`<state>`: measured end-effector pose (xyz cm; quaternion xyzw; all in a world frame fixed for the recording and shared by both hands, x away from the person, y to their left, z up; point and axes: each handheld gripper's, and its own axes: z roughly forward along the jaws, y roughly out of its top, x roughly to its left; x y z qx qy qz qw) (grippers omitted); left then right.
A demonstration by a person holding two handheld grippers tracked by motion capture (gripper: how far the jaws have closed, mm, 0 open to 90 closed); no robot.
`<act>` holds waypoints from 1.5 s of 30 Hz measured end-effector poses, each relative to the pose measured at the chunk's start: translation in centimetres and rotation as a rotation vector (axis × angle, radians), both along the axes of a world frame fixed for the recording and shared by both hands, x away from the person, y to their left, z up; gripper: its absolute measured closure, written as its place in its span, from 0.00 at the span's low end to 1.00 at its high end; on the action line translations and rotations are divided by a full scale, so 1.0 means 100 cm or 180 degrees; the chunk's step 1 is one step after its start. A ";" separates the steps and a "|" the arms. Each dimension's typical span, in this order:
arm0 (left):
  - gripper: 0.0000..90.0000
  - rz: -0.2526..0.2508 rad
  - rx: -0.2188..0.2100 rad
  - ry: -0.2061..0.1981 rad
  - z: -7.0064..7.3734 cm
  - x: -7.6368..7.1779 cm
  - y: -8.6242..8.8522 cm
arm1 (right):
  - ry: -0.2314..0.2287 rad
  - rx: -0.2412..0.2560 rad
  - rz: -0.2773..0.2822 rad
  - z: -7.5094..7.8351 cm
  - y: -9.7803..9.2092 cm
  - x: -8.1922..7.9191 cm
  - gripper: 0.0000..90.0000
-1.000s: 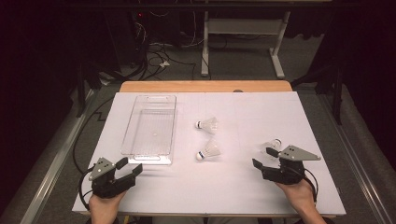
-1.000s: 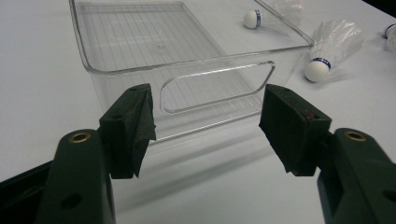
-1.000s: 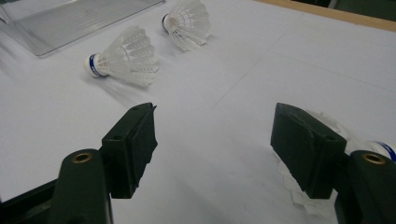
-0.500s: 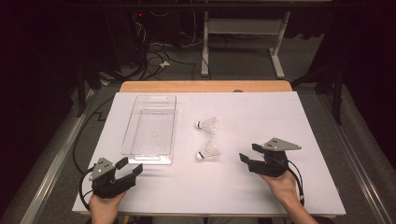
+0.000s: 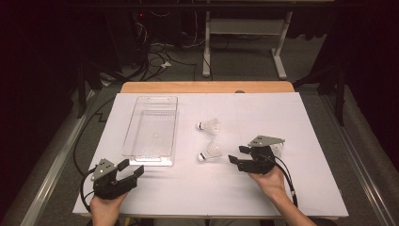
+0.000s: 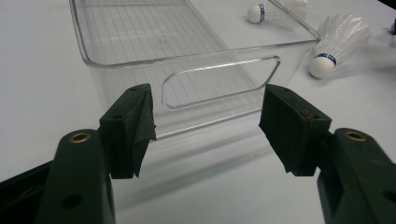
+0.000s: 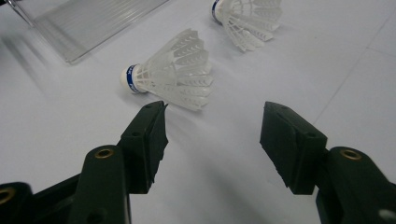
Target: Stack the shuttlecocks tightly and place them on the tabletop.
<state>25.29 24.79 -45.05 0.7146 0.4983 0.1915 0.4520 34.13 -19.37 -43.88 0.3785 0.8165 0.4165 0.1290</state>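
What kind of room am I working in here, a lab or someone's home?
Most likely a lab or test workshop: a white-covered table, loose cables on the floor, a metal frame stand behind, dark surroundings. Staged props: clear bin, shuttlecocks.

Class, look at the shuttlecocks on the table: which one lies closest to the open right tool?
The near shuttlecock, lying on its side just left of the right tool. The other shuttlecock lies farther up the table, toward the far edge.

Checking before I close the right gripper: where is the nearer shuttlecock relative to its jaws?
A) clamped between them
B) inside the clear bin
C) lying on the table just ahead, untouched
C: the right gripper stands open, and the nearer shuttlecock lies on the table just ahead of its jaws.
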 end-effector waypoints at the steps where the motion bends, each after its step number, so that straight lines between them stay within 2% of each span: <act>1: 0.40 -0.0006 0.0001 0.0010 0.000 0.000 0.000 | 0.0019 -0.0008 0.0013 0.000 0.002 0.001 0.46; 10: 0.40 0.0012 0.0050 -0.0034 0.001 -0.001 -0.001 | 0.0100 -0.0064 0.0136 0.001 0.021 0.007 0.49; 17: 0.40 0.0011 0.0099 -0.0032 0.001 -0.001 -0.002 | 0.0138 -0.0084 0.0205 0.002 0.033 0.014 0.56; 29: 0.40 0.0002 0.0113 -0.0007 0.000 0.001 -0.002 | 0.0212 -0.0133 0.0229 0.000 0.051 0.026 0.66; 35: 0.40 0.0003 0.0114 -0.0011 0.000 0.001 -0.002 | 0.0255 -0.0189 0.0276 -0.003 0.058 0.028 0.78; 41: 0.40 0.0007 0.0121 -0.0001 0.000 0.001 -0.002 | 0.0233 -0.0245 0.0320 -0.002 0.058 0.027 0.91; 45: 0.40 0.0008 0.0124 -0.0004 0.000 0.000 -0.002 | 0.0265 -0.0262 0.0422 -0.001 0.057 0.025 0.96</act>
